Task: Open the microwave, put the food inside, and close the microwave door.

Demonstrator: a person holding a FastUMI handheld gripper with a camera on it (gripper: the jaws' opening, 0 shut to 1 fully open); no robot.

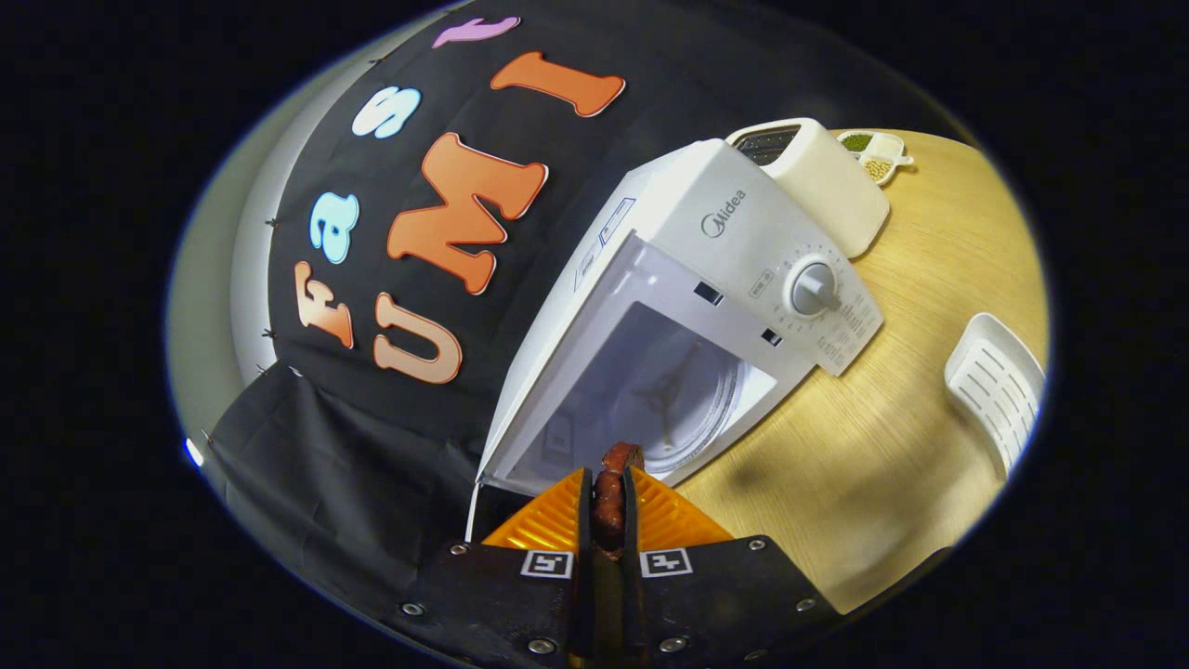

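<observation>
In the gripper view the whole scene leans, so the tool is held rolled to one side and aimed at the open mouth of the microwave [706, 279]. The gripper [608, 497] sits at the bottom centre of the frame, its two fingers [548, 525] drawn close together and pressing from both sides on a narrow piece of reddish-brown food [615, 483], seemingly a sausage. The top end of the food sticks out just past the fingertips and overlaps the lower edge of the microwave opening; whether it is already inside the cavity cannot be told.

The microwave fills the middle of the frame, tilted, standing on a light wooden table [864, 465]. Its cavity is exposed, with a round glass turntable [687, 409] on the floor inside. The door [474, 506] shows as a thin white edge at the lower left of the opening, swung out toward the camera. On the panel to the right of the opening is a round dial [815, 288] ringed by fine marks, and above it the brand name "Midea" is readable. A small label on the top face is too small to read.

Behind the microwave, toward the upper right, stands a white toaster [822, 181], and beyond that a small white dish [878, 153] holding green and yellowish contents. At the right of the frame a white slotted rack [999, 386] lies on the table.
</observation>
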